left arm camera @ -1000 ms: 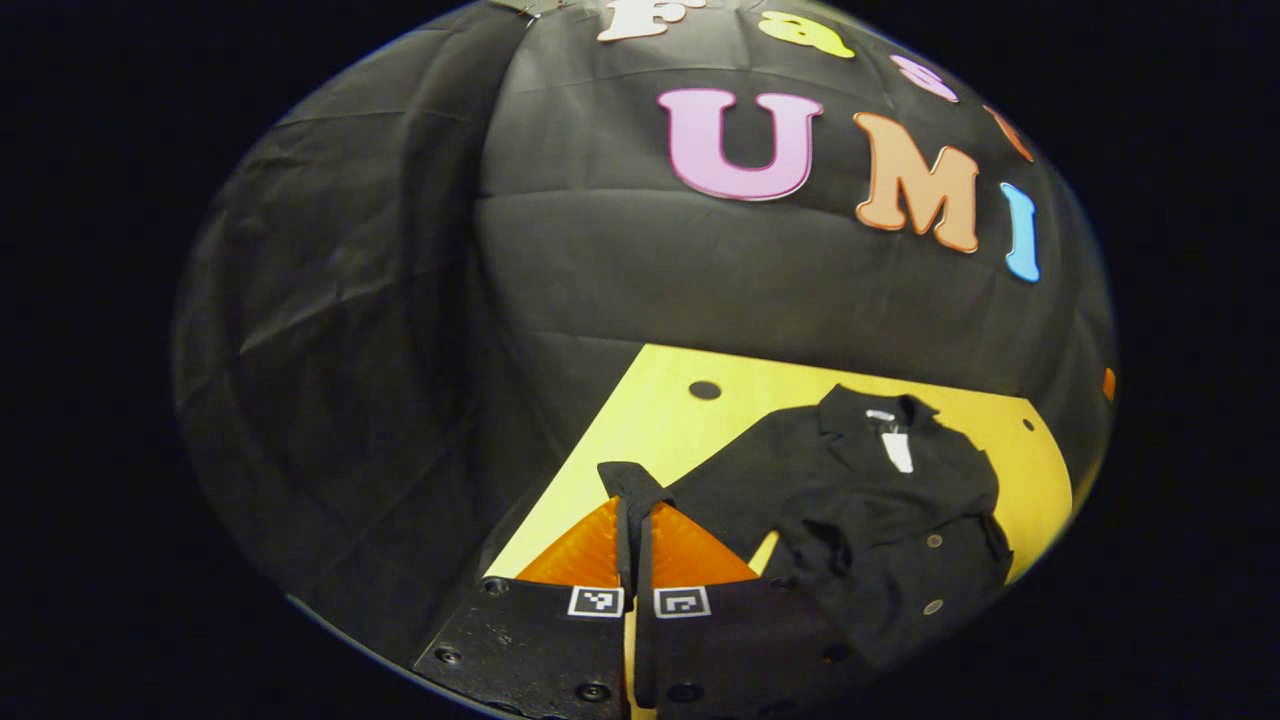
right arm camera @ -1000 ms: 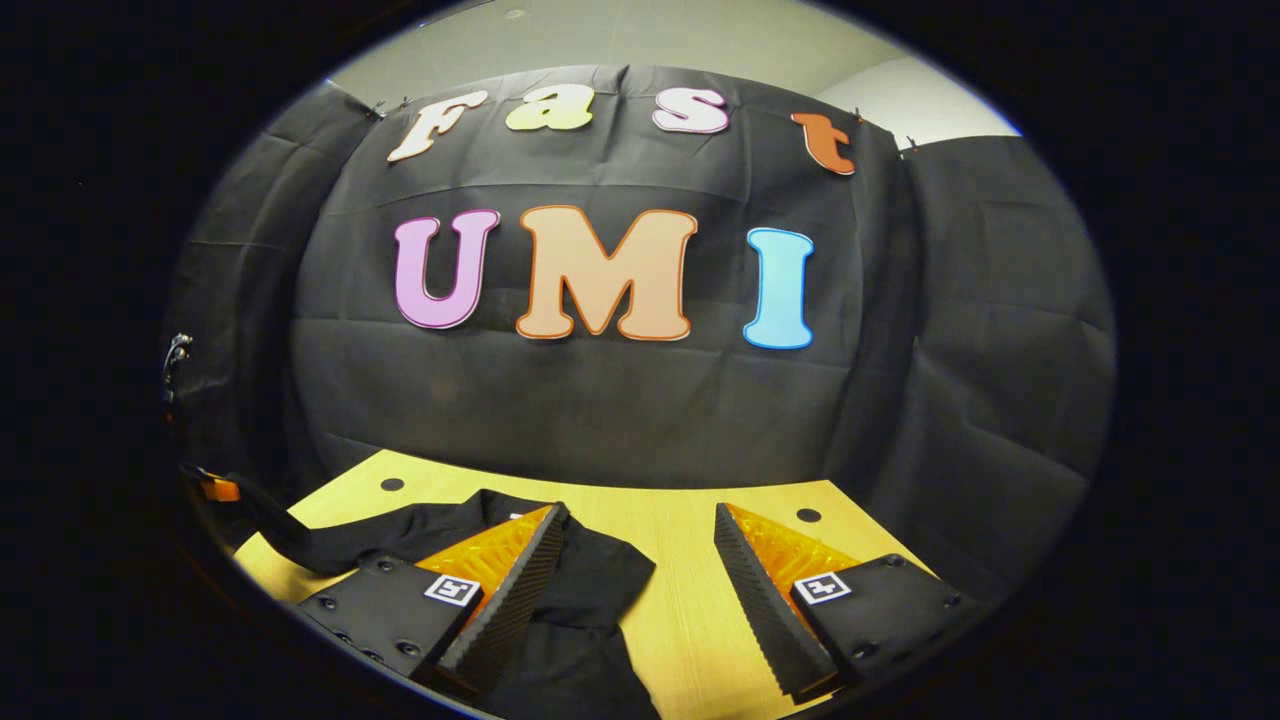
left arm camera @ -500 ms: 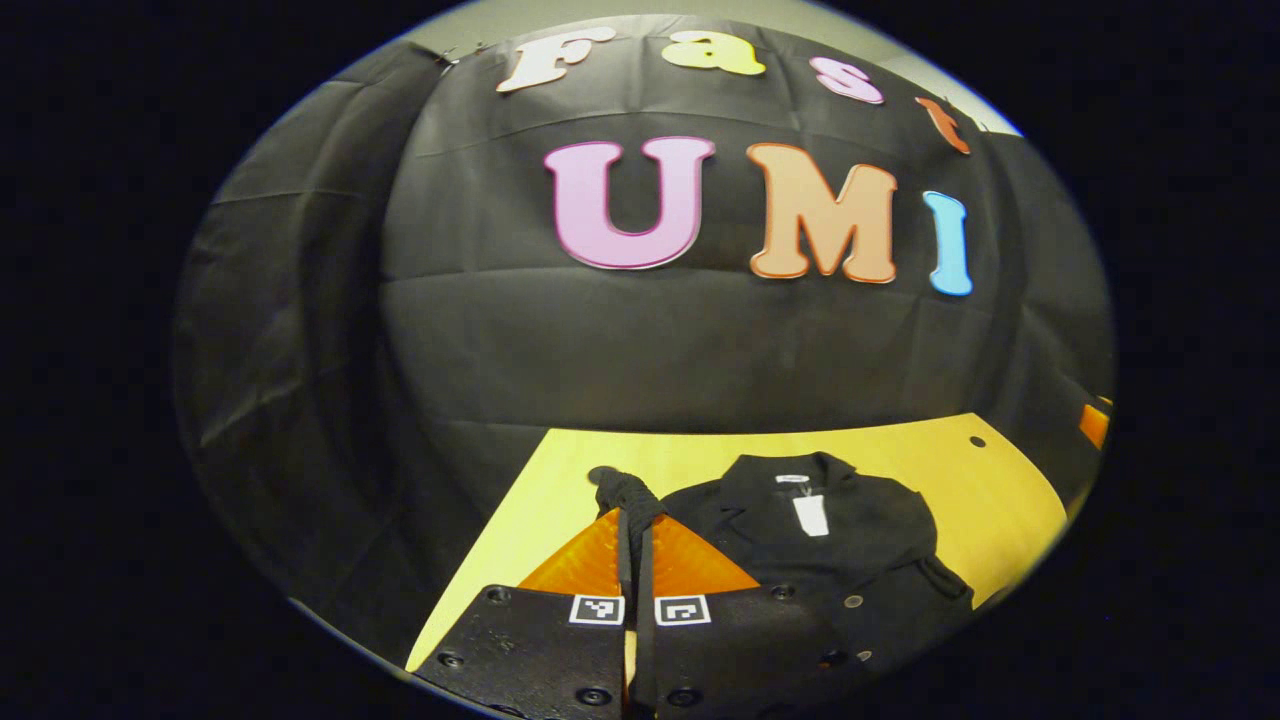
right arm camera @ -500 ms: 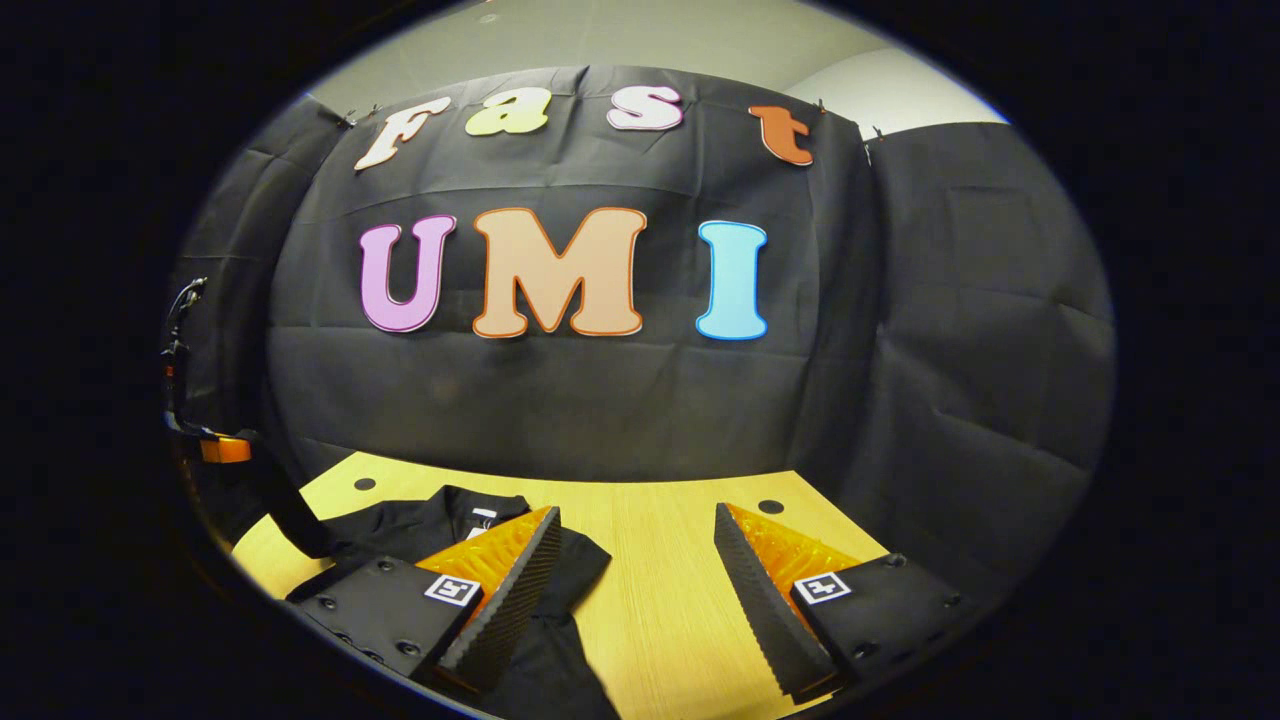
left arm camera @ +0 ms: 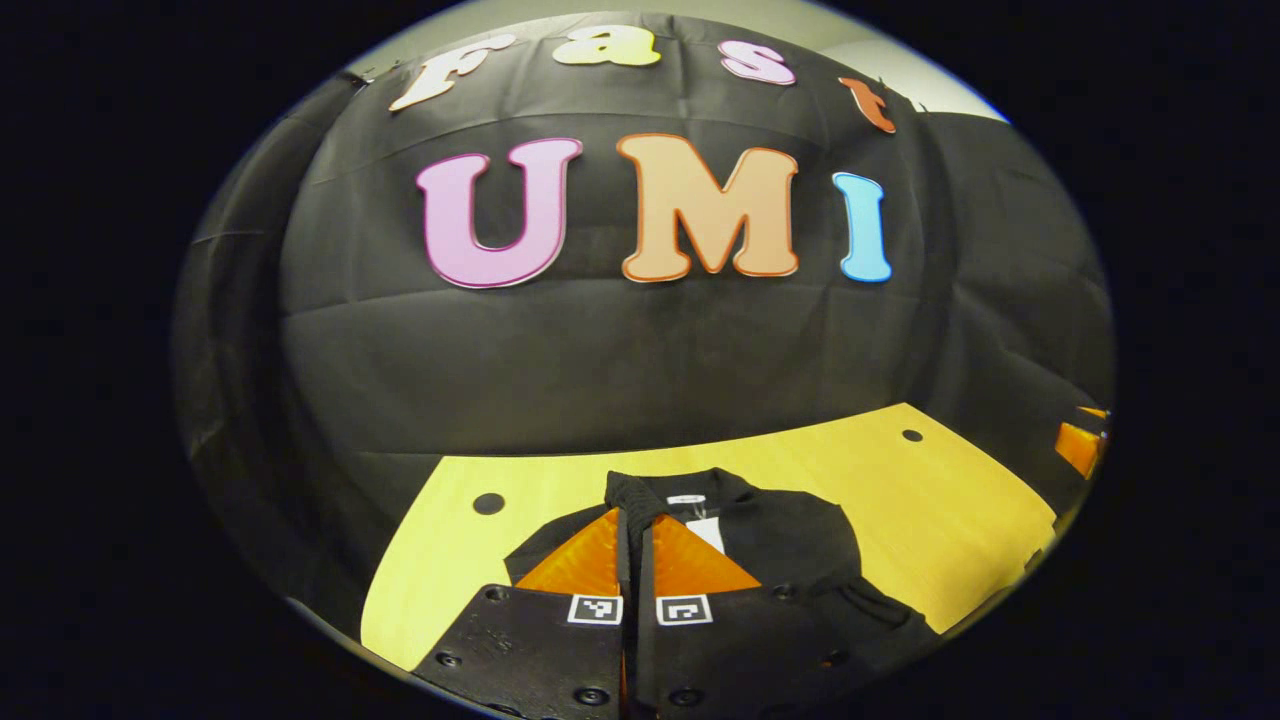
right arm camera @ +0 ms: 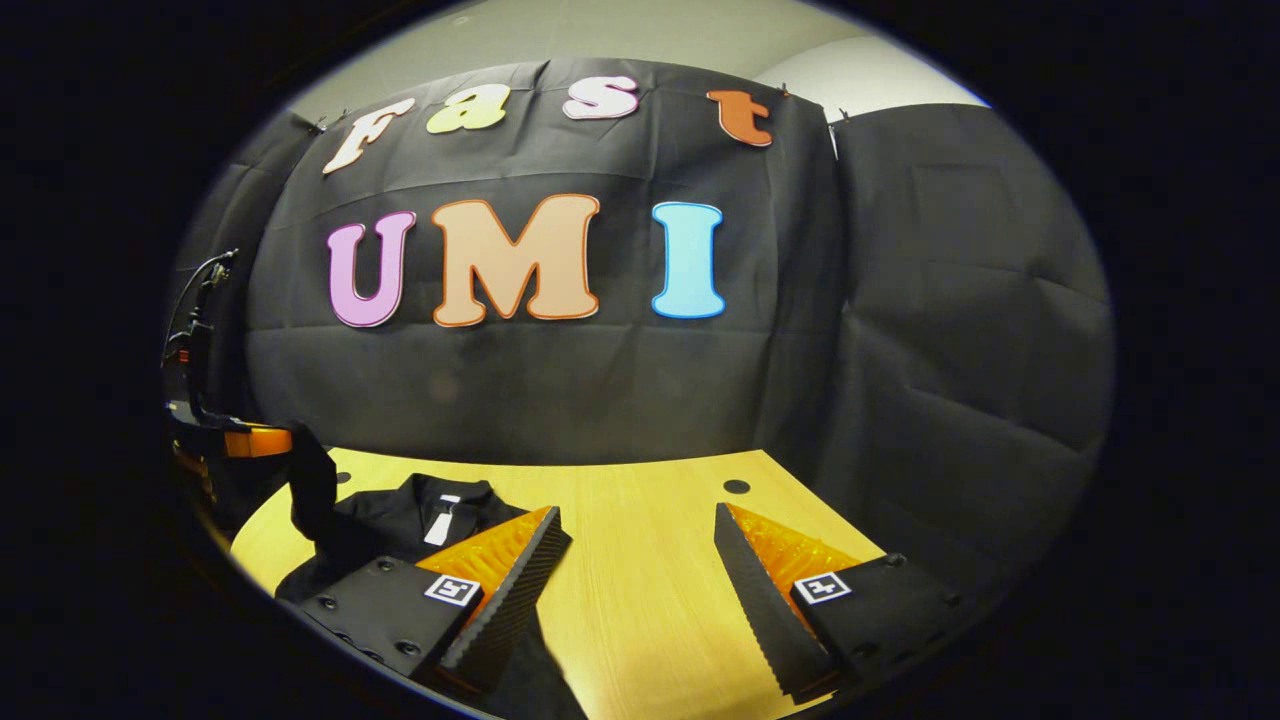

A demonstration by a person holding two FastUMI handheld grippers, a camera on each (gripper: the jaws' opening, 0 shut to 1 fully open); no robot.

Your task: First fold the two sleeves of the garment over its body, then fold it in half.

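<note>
A black jacket (left arm camera: pixel 790 540) with a white neck tag lies on the yellow wooden table (left arm camera: pixel 930 520). My left gripper (left arm camera: pixel 634 520) is shut on the end of one sleeve (left arm camera: pixel 628 492), held up above the jacket's collar area. In the right gripper view the jacket (right arm camera: pixel 385 520) lies at the left. There the left gripper (right arm camera: pixel 250 440) holds the sleeve (right arm camera: pixel 312 480), which hangs down over the body. My right gripper (right arm camera: pixel 635 530) stands open above bare table (right arm camera: pixel 640 580) to the right of the jacket, with nothing between its fingers. Its left finger (right arm camera: pixel 510 590) overlaps the jacket's edge.
The black cloth wall stands close behind the table's far edge. Small round holes (left arm camera: pixel 488 503) (right arm camera: pixel 736 486) mark the tabletop near its back corners. The right gripper (left arm camera: pixel 1080 447) shows at the far right of the left gripper view.
My left gripper has swung to the right with the sleeve, from beside the jacket to above its collar. The right gripper stays open and has shifted only a little.
</note>
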